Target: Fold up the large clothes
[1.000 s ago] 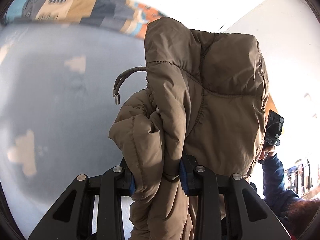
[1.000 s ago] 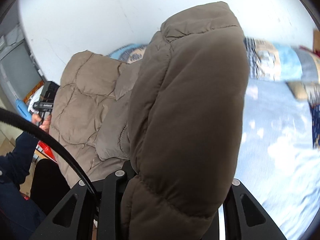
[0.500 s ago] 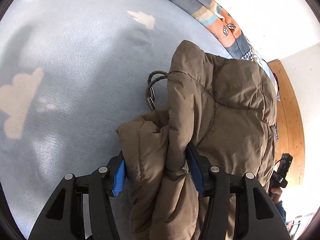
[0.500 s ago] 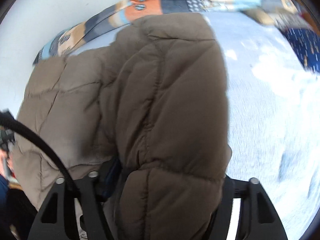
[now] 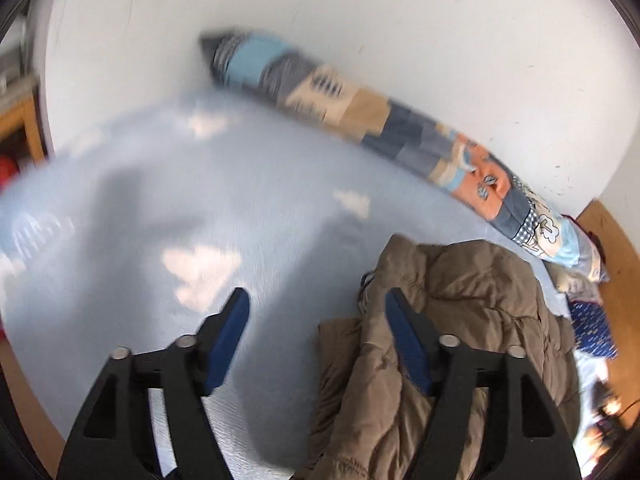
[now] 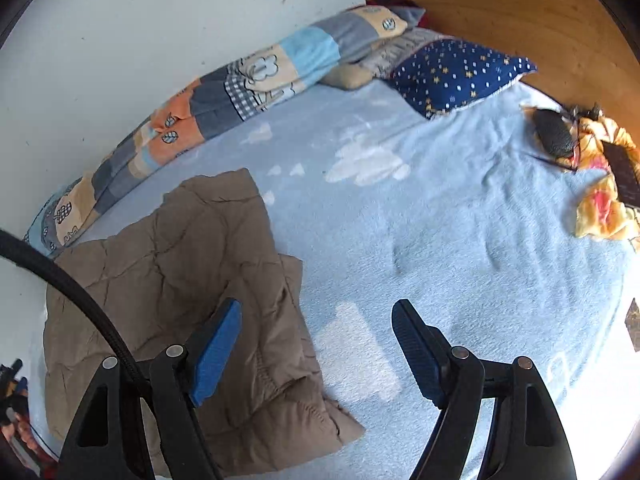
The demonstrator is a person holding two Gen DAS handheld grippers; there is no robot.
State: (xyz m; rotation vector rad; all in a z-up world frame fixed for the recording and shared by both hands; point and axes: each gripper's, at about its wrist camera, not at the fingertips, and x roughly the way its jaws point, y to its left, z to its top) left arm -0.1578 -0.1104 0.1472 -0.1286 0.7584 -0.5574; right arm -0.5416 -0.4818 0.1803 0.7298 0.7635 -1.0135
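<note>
A brown quilted puffer jacket (image 6: 192, 280) lies bunched and folded on the light blue bedspread (image 6: 440, 240). In the left wrist view the jacket (image 5: 472, 320) is at the lower right, beside and behind the right finger. My left gripper (image 5: 316, 316) is open and empty above the bedspread (image 5: 200, 200), left of the jacket. My right gripper (image 6: 316, 328) is open and empty, its left finger (image 6: 216, 344) over the jacket's right edge, its right finger over bare bedspread.
A rolled patchwork blanket (image 6: 224, 92) lies along the white wall; it also shows in the left wrist view (image 5: 380, 120). A dark blue starred pillow (image 6: 456, 72) sits by the wooden headboard (image 6: 520, 12). A yellow cloth with dark objects (image 6: 600, 184) lies at the right.
Both grippers held the jacket up in the air. They lowered it onto the bed, opened and let go, and now hover just above it.
</note>
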